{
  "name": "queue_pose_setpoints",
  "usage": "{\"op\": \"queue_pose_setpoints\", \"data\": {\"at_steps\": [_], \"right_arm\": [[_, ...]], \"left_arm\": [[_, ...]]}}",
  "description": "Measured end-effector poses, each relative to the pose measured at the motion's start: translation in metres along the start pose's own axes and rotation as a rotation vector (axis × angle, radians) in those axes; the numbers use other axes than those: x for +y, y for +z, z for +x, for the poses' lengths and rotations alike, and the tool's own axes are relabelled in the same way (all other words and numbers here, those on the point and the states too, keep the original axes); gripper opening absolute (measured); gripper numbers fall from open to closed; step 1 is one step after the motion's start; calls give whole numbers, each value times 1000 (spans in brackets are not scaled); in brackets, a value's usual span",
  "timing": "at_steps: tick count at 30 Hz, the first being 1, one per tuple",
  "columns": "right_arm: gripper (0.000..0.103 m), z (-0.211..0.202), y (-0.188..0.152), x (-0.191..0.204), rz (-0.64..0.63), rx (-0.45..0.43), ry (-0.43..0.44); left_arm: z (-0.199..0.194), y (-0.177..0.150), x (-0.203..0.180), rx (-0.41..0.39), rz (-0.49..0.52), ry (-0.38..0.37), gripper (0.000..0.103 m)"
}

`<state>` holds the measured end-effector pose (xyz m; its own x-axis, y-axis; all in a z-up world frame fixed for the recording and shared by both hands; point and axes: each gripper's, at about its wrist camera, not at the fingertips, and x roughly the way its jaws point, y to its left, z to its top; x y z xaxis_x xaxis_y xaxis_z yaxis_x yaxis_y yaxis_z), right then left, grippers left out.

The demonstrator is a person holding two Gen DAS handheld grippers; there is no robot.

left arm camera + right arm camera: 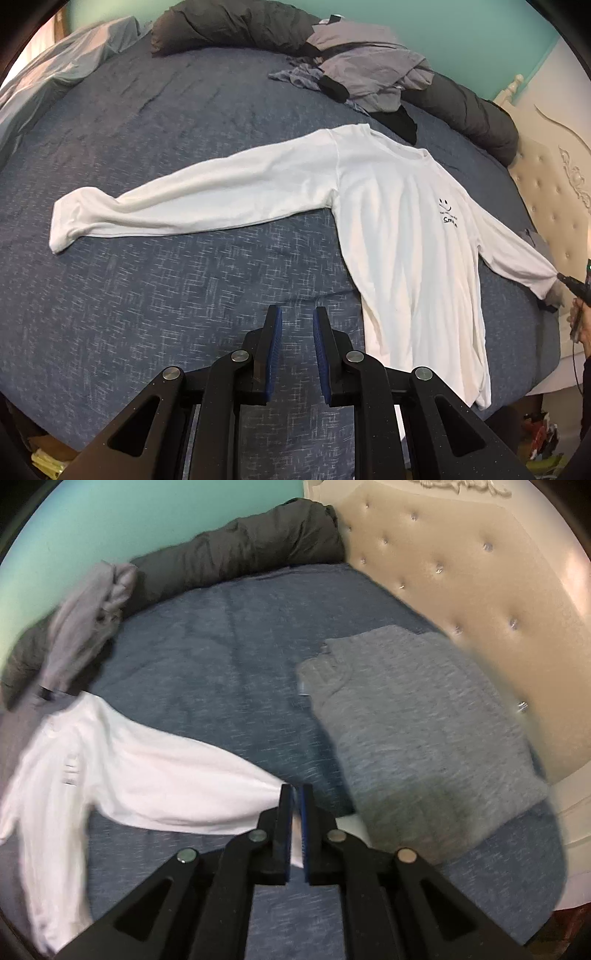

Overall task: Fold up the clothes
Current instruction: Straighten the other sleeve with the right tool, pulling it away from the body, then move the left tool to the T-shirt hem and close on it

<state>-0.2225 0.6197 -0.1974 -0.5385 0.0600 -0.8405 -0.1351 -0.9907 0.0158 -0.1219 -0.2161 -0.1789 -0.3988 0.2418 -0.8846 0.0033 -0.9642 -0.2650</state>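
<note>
A white long-sleeved shirt (402,229) with a small black smiley print lies face up on the blue bed (166,295), both sleeves spread out. My left gripper (297,314) is open and empty, above the bedspread just left of the shirt's hem. My right gripper (295,792) is shut on the cuff of the shirt's sleeve (177,779) and holds it stretched out. It shows in the left wrist view (563,278) at the far right edge, at the sleeve end.
A folded grey garment (417,731) lies by the cream tufted headboard (480,590). A pile of grey and dark clothes (362,74) and a dark rolled duvet (229,26) lie along the far side of the bed. A light blue sheet (55,74) lies at far left.
</note>
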Motion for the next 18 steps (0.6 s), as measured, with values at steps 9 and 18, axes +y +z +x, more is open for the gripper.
{"op": "queue_pose_setpoints", "data": {"at_steps": [9,18], "right_arm": [[37,-22,-36,51,-71,-44,136],[50,-22,-154,174,-191,265,532]], "left_arm": [[28,-17,-20,74,31,-58,19],[61,-71,-57,198,73,-140,19]]}}
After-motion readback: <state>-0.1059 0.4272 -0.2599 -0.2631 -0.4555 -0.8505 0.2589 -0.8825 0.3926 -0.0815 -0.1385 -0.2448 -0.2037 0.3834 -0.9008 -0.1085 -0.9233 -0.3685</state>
